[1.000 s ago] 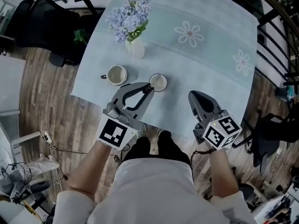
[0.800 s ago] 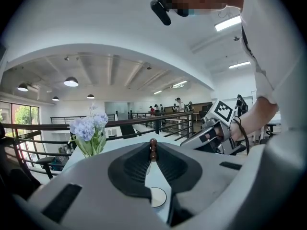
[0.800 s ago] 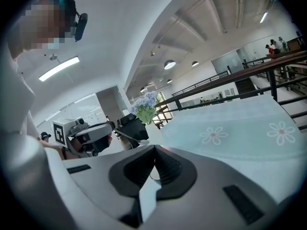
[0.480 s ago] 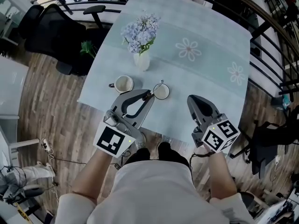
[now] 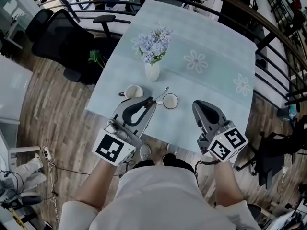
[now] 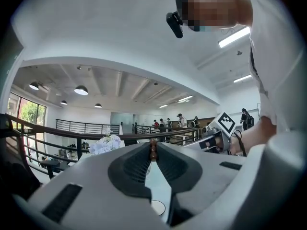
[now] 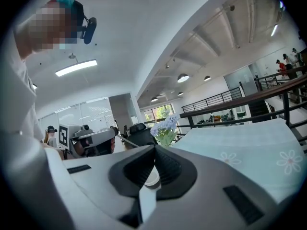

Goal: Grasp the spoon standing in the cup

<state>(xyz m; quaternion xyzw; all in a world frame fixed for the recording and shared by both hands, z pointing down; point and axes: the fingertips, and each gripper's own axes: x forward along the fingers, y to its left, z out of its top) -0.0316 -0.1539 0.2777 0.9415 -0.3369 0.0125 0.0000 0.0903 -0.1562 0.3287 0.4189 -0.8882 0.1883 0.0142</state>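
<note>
The small white cup [image 5: 170, 101] stands near the front of the table [image 5: 216, 47]. The silver spoon [image 5: 162, 93] is out of it, slanting up and to the right just left of the cup. My left gripper [image 5: 152, 100] is shut on the spoon's lower end. In the left gripper view a brown bit of the spoon [image 6: 153, 147] sits pinched between the tips, with the cup [image 6: 157, 207] far below. My right gripper [image 5: 197, 104] hangs right of the cup, shut and empty. In the right gripper view its jaws meet, with the cup [image 7: 151, 177] showing beneath them.
A second white cup [image 5: 133, 91] with a handle stands left of the first. Behind them is a white vase [image 5: 152, 71] of pale blue flowers [image 5: 154, 44]. Black office chairs [image 5: 62, 37] and a dark railing [image 5: 268, 28] flank the table. Wooden floor lies below the table's front edge.
Both grippers have risen, so the table looks farther below. The left one has drawn the spoon up out of the cup and slightly left. The right gripper stayed shut.
</note>
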